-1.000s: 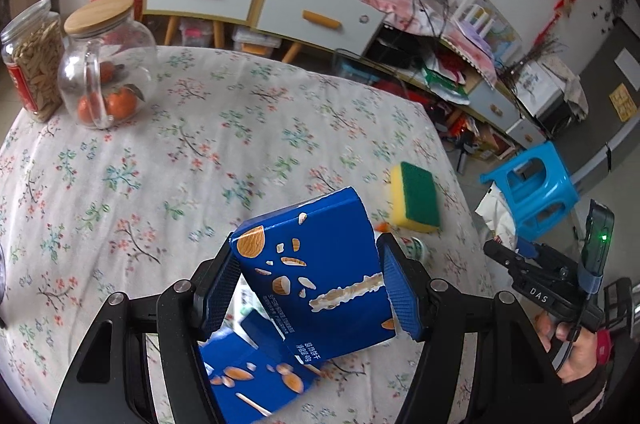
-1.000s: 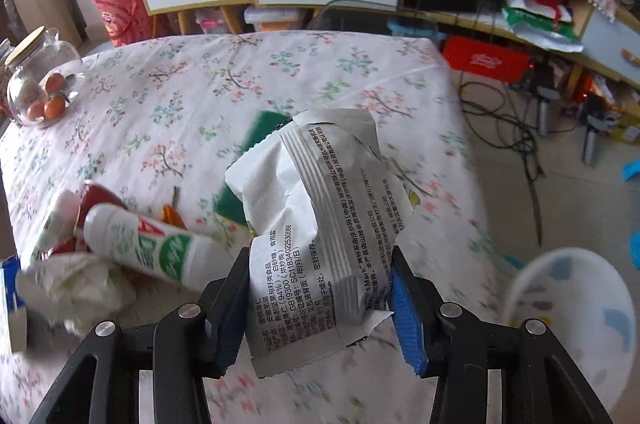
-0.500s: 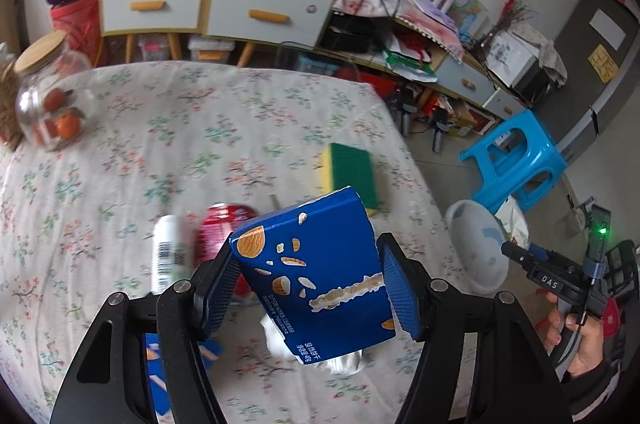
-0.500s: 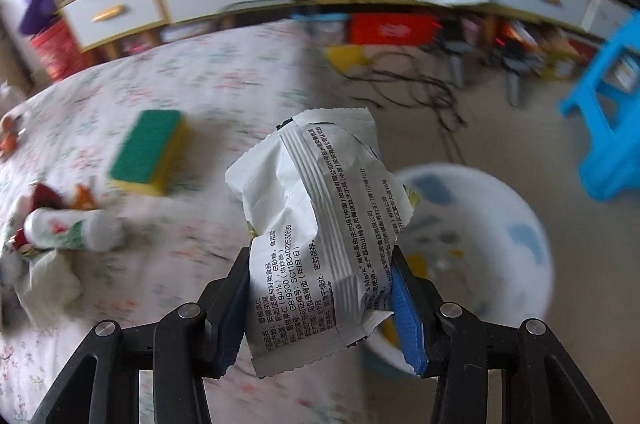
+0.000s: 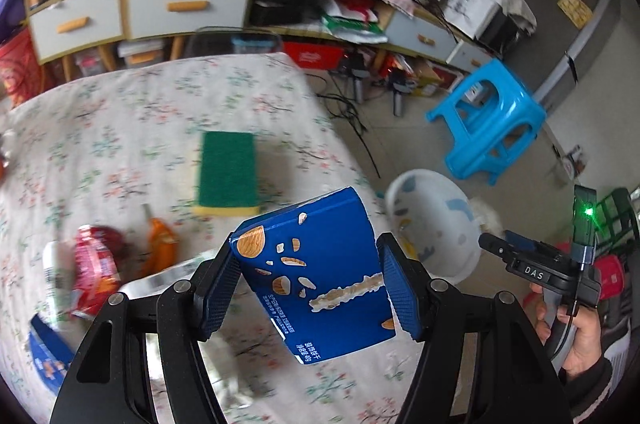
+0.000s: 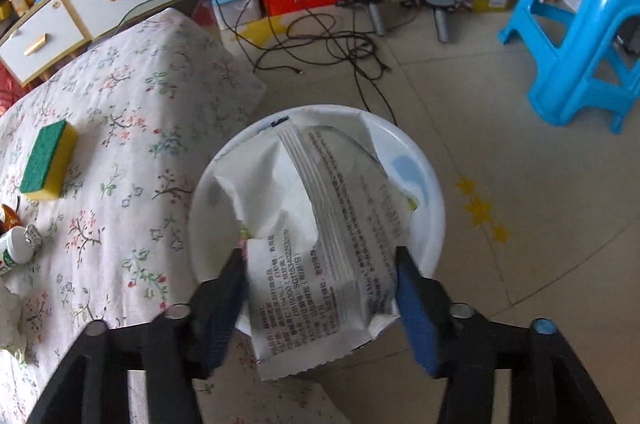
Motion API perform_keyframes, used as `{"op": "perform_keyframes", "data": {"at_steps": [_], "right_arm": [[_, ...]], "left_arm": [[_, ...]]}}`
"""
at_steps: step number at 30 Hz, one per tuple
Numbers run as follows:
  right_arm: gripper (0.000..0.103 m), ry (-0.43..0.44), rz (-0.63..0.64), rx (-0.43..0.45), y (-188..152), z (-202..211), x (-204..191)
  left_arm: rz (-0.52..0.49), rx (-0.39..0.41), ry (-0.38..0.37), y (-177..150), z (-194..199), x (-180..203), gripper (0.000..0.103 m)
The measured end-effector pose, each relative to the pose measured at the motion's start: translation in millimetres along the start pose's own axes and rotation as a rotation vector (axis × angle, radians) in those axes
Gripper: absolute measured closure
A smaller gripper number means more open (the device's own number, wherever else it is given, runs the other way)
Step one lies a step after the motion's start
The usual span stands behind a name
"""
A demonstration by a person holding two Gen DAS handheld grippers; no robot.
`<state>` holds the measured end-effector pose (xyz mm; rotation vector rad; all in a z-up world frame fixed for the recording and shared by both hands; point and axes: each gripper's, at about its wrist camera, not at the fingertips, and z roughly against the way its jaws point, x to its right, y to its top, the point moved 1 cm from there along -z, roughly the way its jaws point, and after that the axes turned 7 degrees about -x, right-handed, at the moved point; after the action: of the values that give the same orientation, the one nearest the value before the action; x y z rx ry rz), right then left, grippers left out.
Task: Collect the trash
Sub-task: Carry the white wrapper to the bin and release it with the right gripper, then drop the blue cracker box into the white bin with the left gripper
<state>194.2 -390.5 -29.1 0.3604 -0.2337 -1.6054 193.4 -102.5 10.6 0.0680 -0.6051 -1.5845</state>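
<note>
White bin on the floor, just off the table corner. My right gripper above it, jaws opening; white wrapper between the pads, over the bin mouth. My left gripper over the table edge near the bin, pinching the blue box. Green sponge farther in on the table.

A sponge lies on the table, with a bottle near the table's left edge; a bin stands on the floor beside the table, a stool behind it.
</note>
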Motion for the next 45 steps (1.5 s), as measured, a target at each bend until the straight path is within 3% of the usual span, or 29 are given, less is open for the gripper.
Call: {"op": "perform_keyframes", "data": {"at_steps": [1,9,20,22,23,25,35,45], "right_arm": [[0.030,0.003,-0.008,0.001,0,0,3],[0.028,0.024,-0.079,0.013,-1,12,25],[0.027,-0.056,-0.154,-0.016,-14,21,59],[0.027,-0.064,-0.167,-0.020,-15,22,65],[0.027,-0.067,-0.171,-0.021,-15,22,67],[0.027,-0.072,-0.181,-0.023,-17,23,71],[0.027,-0.084,-0.178,-0.023,-16,25,65],[0.024,-0.111,-0.100,-0.005,-10,29,32]], "left_arm": [[-0.015,-0.005,-0.006,2,-6,8,0.033],[-0.096,-0.041,-0.039,18,-51,60,0.033],[-0.160,-0.064,-0.098,35,-107,116,0.032],[-0.207,-0.061,-0.146,38,-114,126,0.025],[-0.230,-0.054,-0.139,39,-117,130,0.013],[-0.268,-0.021,-0.073,39,-118,137,0.007],[-0.298,-0.012,0.028,34,-99,113,0.006],[-0.259,-0.014,0.058,19,-53,59,0.005]]}}
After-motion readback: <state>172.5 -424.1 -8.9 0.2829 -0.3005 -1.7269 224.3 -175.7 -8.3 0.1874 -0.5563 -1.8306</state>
